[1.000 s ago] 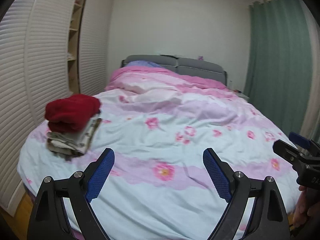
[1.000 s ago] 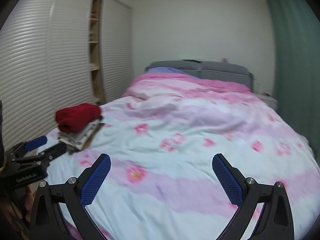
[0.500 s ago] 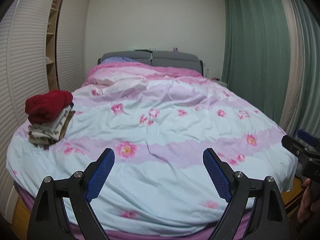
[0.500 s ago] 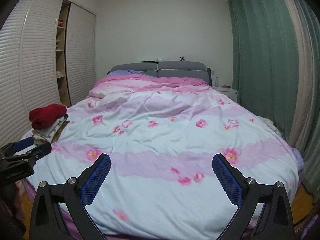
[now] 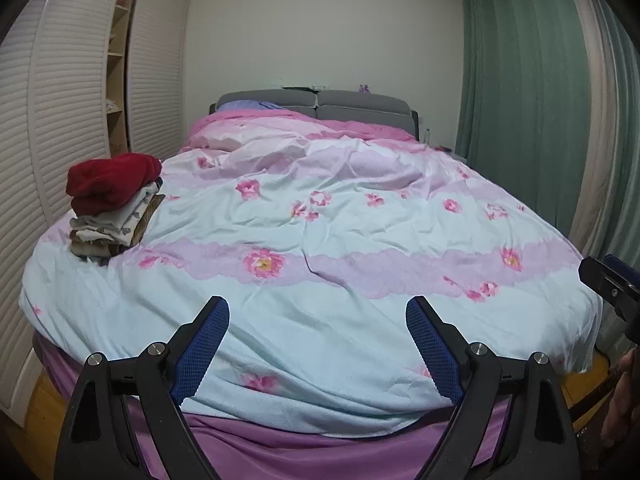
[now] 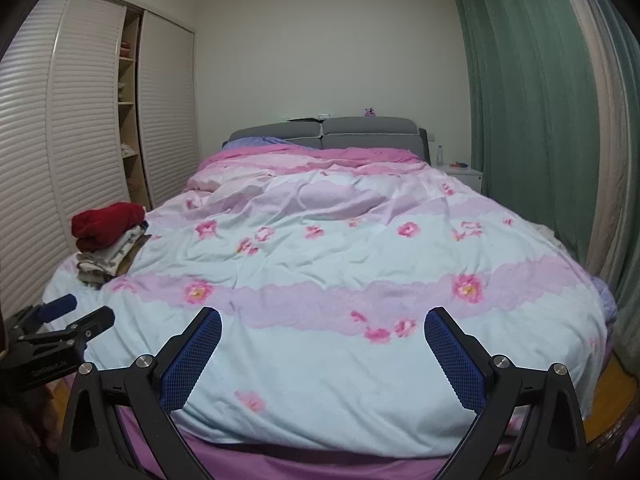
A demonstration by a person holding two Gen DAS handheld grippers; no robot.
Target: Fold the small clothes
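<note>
A stack of folded clothes point(image 5: 108, 228) with a red garment point(image 5: 110, 180) on top sits near the left edge of the bed; the same stack point(image 6: 108, 256) shows at the left in the right wrist view. My left gripper point(image 5: 318, 320) hangs open at the foot of the bed, nothing between its blue pads. My right gripper point(image 6: 322, 330) is also open and empty, a little to the right of the left one. Each gripper peeks into the other's view at the frame edge. No loose garment lies in front of either gripper.
A bed with a pale blue and pink flowered quilt point(image 5: 320, 220) fills both views, a purple sheet point(image 5: 320, 452) hanging below its foot edge. White louvred wardrobe doors point(image 6: 80, 140) line the left wall. Green curtains point(image 6: 540, 100) hang on the right, with a nightstand point(image 6: 464, 172) near the grey headboard point(image 6: 328, 132).
Both grippers have pulled back from over the quilt to the foot of the bed and swung to face it squarely; the bed's foot edge and purple sheet now show. Jaws unchanged.
</note>
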